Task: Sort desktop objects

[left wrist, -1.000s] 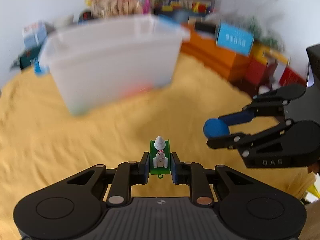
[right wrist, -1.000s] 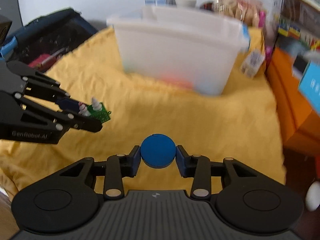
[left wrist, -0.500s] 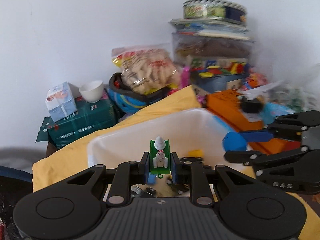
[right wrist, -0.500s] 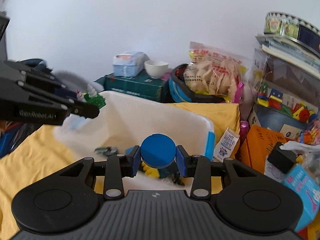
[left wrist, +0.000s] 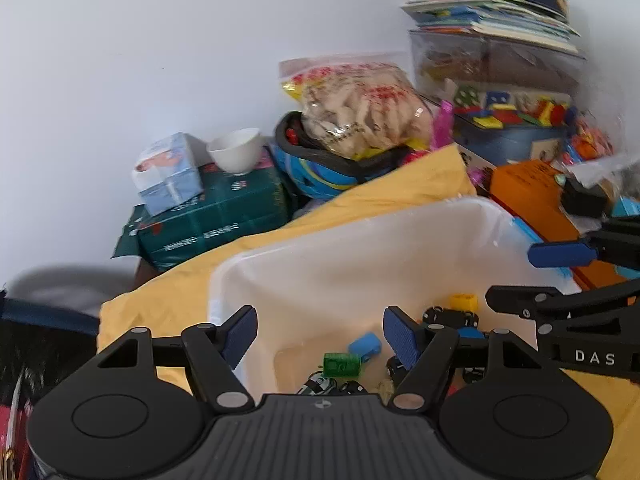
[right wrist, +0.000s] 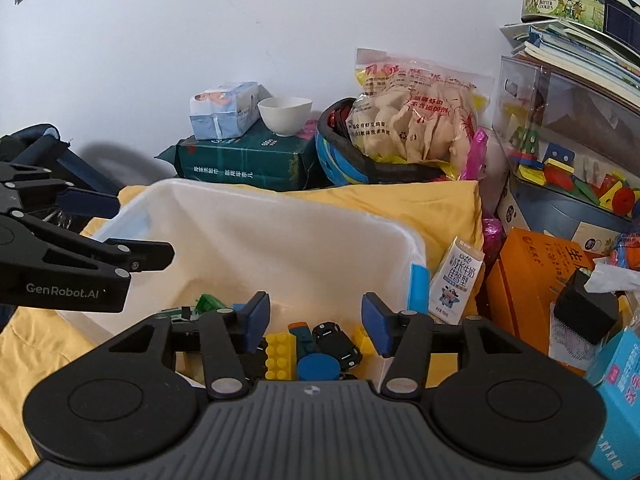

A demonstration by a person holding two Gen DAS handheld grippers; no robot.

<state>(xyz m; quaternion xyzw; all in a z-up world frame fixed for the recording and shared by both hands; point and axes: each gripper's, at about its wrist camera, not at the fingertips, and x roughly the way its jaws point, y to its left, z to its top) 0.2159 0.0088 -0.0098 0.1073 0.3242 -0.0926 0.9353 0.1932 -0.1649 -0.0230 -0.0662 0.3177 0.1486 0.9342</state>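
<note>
Both grippers hover over a white plastic bin (left wrist: 360,240) on a yellow cloth; the bin also shows in the right wrist view (right wrist: 280,232). My left gripper (left wrist: 320,336) is open and empty; the green toy piece (left wrist: 341,364) lies in the bin below it. My right gripper (right wrist: 316,320) is open and empty; the blue round disc (right wrist: 318,367) lies in the bin among yellow bricks (right wrist: 280,356) and a small black toy car (right wrist: 336,344). Each gripper shows in the other's view, the left one (right wrist: 120,232) and the right one (left wrist: 532,276).
Behind the bin are a green box (right wrist: 244,160) with a tissue pack and a white bowl (right wrist: 285,114), a snack bag (right wrist: 416,120), and a clear box of toy blocks (right wrist: 560,152). Orange boxes (right wrist: 536,280) and a milk carton (right wrist: 454,280) stand at the right.
Both grippers opened over the bin. The green toy piece dropped from the left gripper and the blue disc dropped from the right gripper into the bin.
</note>
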